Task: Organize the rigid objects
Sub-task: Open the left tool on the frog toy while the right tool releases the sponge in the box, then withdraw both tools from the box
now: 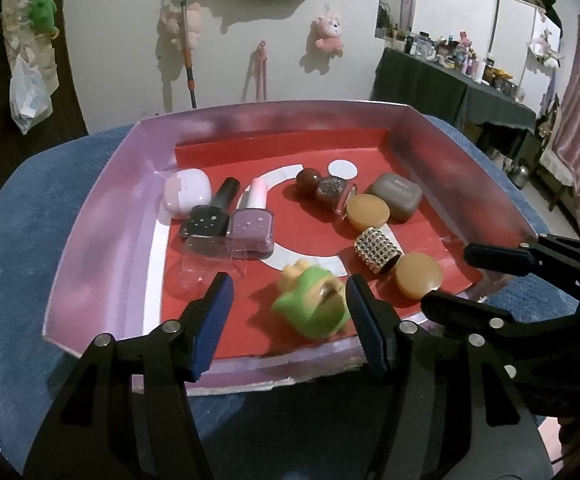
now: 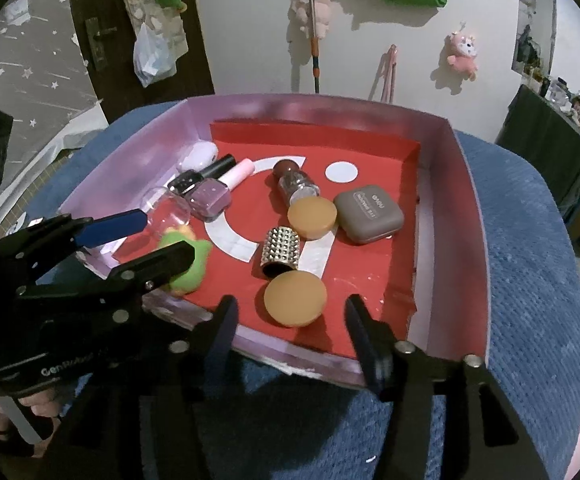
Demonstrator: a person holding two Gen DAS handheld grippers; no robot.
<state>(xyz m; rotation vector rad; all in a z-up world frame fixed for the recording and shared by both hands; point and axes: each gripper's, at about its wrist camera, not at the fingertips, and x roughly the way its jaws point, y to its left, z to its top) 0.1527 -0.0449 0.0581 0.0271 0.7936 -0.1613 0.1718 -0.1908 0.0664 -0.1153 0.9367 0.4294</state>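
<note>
Inside the purple tray [image 1: 90,240], the green toy [image 1: 309,308] lies near the front wall between the left tool's [image 1: 286,316] spread fingers; the right tool [image 2: 290,320] hovers released. Closing off-centre could squirt the rounded toy sideways.

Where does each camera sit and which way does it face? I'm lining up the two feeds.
Left wrist: on the left claw, facing the tray's near-left part over the green toy; right claw intrudes at right.
Right wrist: on the right claw, facing the near orange disc; left claw intrudes at left.
Shared: tray, toy, studded cylinder.
</note>
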